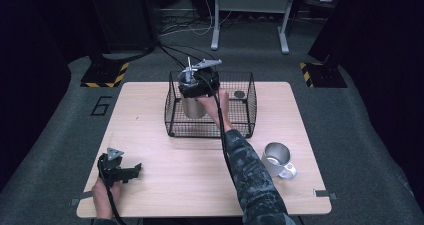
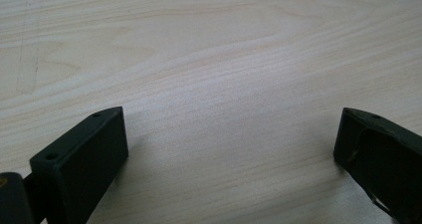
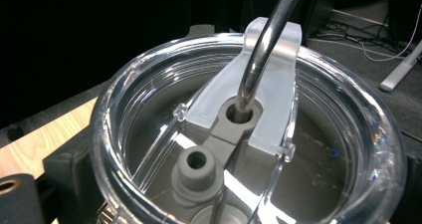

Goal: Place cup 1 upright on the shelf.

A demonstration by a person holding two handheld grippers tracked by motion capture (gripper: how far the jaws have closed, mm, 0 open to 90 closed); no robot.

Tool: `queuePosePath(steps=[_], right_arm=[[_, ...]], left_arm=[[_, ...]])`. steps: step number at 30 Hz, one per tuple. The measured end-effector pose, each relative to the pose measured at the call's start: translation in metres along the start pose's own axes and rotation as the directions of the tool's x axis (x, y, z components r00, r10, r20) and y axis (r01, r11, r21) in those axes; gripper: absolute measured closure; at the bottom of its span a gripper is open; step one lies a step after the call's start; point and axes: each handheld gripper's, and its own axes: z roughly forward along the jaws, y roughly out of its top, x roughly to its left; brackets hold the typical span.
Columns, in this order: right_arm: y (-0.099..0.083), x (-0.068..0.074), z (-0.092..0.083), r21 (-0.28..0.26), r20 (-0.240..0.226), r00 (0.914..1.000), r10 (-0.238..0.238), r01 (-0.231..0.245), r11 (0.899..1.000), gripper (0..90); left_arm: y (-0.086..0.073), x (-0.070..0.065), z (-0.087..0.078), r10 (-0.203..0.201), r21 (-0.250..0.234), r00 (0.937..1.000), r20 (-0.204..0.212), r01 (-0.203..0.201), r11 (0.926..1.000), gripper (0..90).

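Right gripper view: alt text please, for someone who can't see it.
Close-up, looking down on a clear plastic tumbler lid with a metal straw rising through its grey grommet. A second grey hole sits nearer the camera. A corner of the wooden table shows at left.

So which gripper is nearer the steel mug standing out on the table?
The right gripper, though it is up at the wire basket holding a lidded tumbler. The steel mug stands at the table's right side; the left gripper rests near the front left corner.
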Motion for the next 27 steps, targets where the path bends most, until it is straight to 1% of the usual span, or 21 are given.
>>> queuePosePath(steps=[2, 3, 4, 7, 8, 11, 12, 15, 18, 20, 22, 24, 25, 27], right_arm=[[-0.001, 0.000, 0.003, 0.009, 0.003, 1.0000, 0.004, -0.004, 1.000, 3.6], [-0.002, 0.000, 0.005, 0.002, 0.001, 1.0000, -0.008, 0.008, 1.000, 3.6], [-0.003, 0.000, 0.006, 0.006, 0.000, 1.0000, -0.001, 0.001, 1.000, 3.7], [-0.005, 0.000, 0.008, 0.010, -0.004, 1.0000, -0.003, 0.003, 1.000, 3.6], [-0.007, 0.002, 0.011, 0.019, -0.005, 1.0000, 0.004, -0.004, 1.000, 3.6], [-0.009, 0.002, 0.014, 0.024, -0.010, 0.9999, 0.003, -0.003, 1.000, 3.6], [-0.012, 0.004, 0.016, 0.035, -0.013, 0.9997, 0.019, -0.018, 0.999, 3.6], [-0.015, 0.005, 0.019, 0.040, -0.019, 0.9996, 0.020, -0.020, 0.999, 3.6], [-0.017, 0.007, 0.022, 0.054, -0.022, 0.9993, 0.032, -0.030, 0.998, 3.6], [-0.018, 0.007, 0.023, 0.050, -0.024, 0.9994, 0.026, -0.024, 0.998, 3.6], [-0.020, 0.009, 0.024, 0.056, -0.027, 0.9990, 0.036, -0.035, 0.998, 3.6], [-0.023, 0.010, 0.026, 0.062, -0.031, 0.9990, 0.032, -0.030, 0.998, 3.6], [-0.024, 0.011, 0.027, 0.067, -0.031, 0.9986, 0.042, -0.040, 0.997, 3.6], [-0.026, 0.012, 0.029, 0.068, -0.035, 0.9987, 0.036, -0.034, 0.997, 3.6]], left_arm=[[0.000, 0.000, 0.000, 0.000, 0.000, 1.0000, 0.000, 0.000, 1.0000, 0.6], [0.000, 0.000, 0.000, -0.001, 0.000, 1.0000, 0.000, 0.001, 1.0000, 0.6], [0.000, 0.000, 0.000, 0.000, 0.000, 1.0000, 0.000, 0.000, 1.0000, 0.6], [0.000, 0.000, 0.000, -0.001, 0.000, 1.0000, 0.000, 0.001, 1.0000, 0.6], [0.000, 0.000, 0.000, -0.001, -0.001, 1.0000, 0.000, 0.001, 1.0000, 0.6], [0.000, 0.000, 0.000, -0.001, 0.000, 1.0000, 0.000, 0.001, 1.0000, 0.6], [0.000, 0.000, 0.000, -0.001, 0.000, 1.0000, 0.000, 0.001, 1.0000, 0.6], [0.000, 0.000, 0.000, 0.000, 0.000, 1.0000, 0.000, 0.000, 1.0000, 0.6], [0.000, 0.000, 0.000, 0.000, 0.000, 1.0000, 0.000, 0.000, 1.0000, 0.6], [0.000, 0.000, 0.000, 0.000, 0.000, 1.0000, 0.000, 0.000, 1.0000, 0.6], [0.000, 0.000, 0.000, 0.000, 0.000, 1.0000, 0.000, 0.000, 1.0000, 0.6], [0.000, 0.000, 0.000, 0.001, 0.000, 1.0000, 0.000, -0.001, 1.0000, 0.6], [0.000, 0.000, 0.000, 0.002, 0.001, 1.0000, 0.001, -0.002, 1.0000, 0.6], [0.000, 0.000, 0.000, 0.001, 0.000, 1.0000, 0.000, -0.001, 1.0000, 0.6]])
